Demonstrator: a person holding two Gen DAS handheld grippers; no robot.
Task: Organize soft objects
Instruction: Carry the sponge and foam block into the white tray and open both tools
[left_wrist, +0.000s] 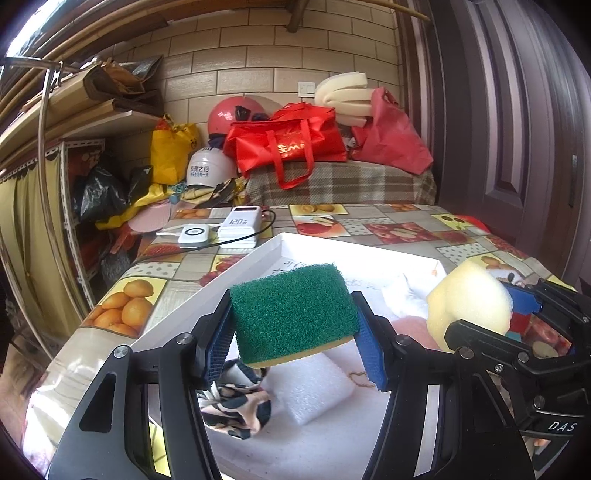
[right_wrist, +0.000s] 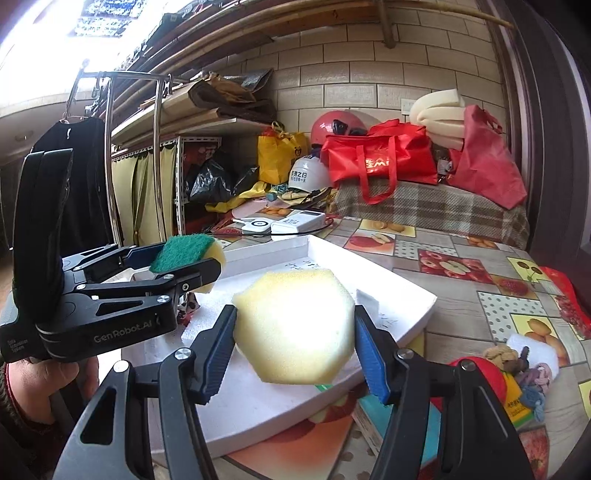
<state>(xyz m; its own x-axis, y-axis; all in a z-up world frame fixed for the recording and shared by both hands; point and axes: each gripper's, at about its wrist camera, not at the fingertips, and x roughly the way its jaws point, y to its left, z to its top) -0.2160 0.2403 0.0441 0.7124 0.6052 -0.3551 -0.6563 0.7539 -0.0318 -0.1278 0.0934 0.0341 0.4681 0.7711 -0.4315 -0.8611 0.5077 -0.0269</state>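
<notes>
My left gripper (left_wrist: 293, 341) is shut on a green-and-yellow scouring sponge (left_wrist: 293, 314) and holds it above the white tray (left_wrist: 236, 273). It also shows in the right wrist view (right_wrist: 207, 266), with the sponge (right_wrist: 181, 251) in it. My right gripper (right_wrist: 295, 339) is shut on a pale yellow hexagonal foam sponge (right_wrist: 295, 325), held over the tray's (right_wrist: 406, 295) right part; this sponge also shows in the left wrist view (left_wrist: 471, 299). In the tray lie a white foam block (left_wrist: 314, 391), a black-and-cream patterned cloth (left_wrist: 236, 402) and a white cloth (left_wrist: 402, 299).
The table (left_wrist: 388, 225) has a fruit-print cover. A power bank (left_wrist: 240, 225) and a small white device (left_wrist: 194, 236) with cables lie behind the tray. A book and small soft items (right_wrist: 524, 373) lie at the table's right. Red bags (left_wrist: 291, 144), helmets and foam sit beyond.
</notes>
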